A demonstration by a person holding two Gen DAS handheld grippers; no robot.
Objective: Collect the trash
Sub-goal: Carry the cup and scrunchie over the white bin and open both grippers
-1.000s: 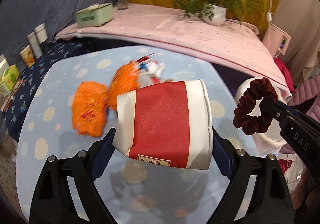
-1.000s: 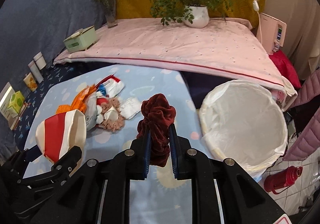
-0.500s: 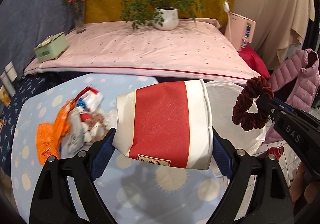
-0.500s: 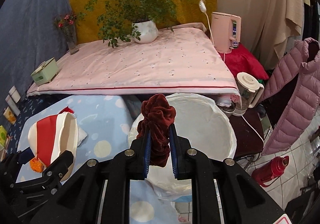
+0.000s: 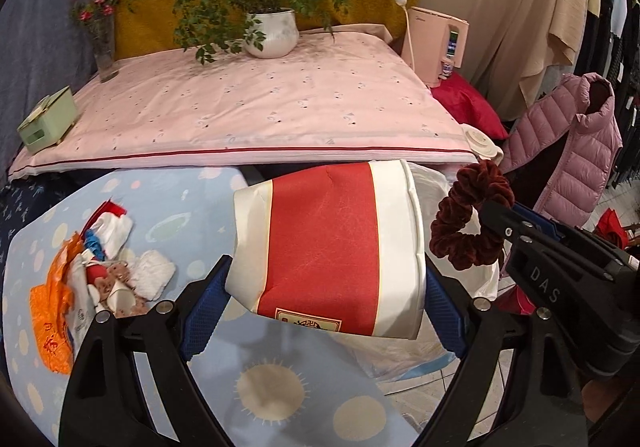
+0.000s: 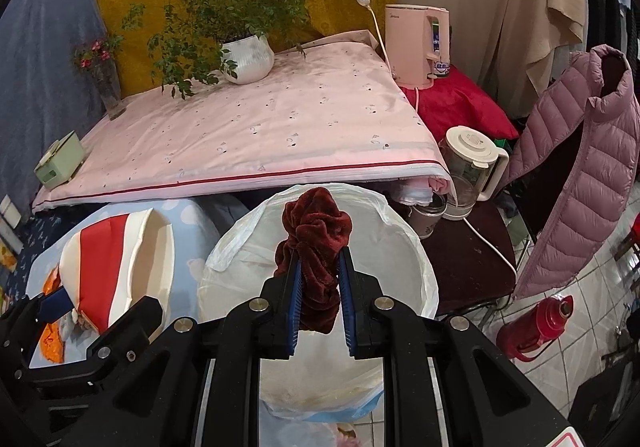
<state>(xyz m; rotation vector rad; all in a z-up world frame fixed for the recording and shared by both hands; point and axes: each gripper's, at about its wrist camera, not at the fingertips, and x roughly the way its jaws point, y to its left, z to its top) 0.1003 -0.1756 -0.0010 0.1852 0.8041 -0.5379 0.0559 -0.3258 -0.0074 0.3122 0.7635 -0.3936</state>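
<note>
Matt, creased paper cup (image 5: 324, 247); plush velvety cloth scrunchie (image 6: 314, 247); thin, glossy plastic bin liner (image 6: 404, 259); smooth printed cotton tablecloth (image 5: 192, 215).

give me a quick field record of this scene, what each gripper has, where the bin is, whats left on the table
left gripper: shut on the red and white paper cup, held on its side
right gripper: shut on the dark red scrunchie
trash bin: white-lined, beside the blue spotted table, below the scrunchie in the right wrist view
left on table: pile of trash with orange wrappers and white crumpled bits
task state: both items not yet dropped
</note>
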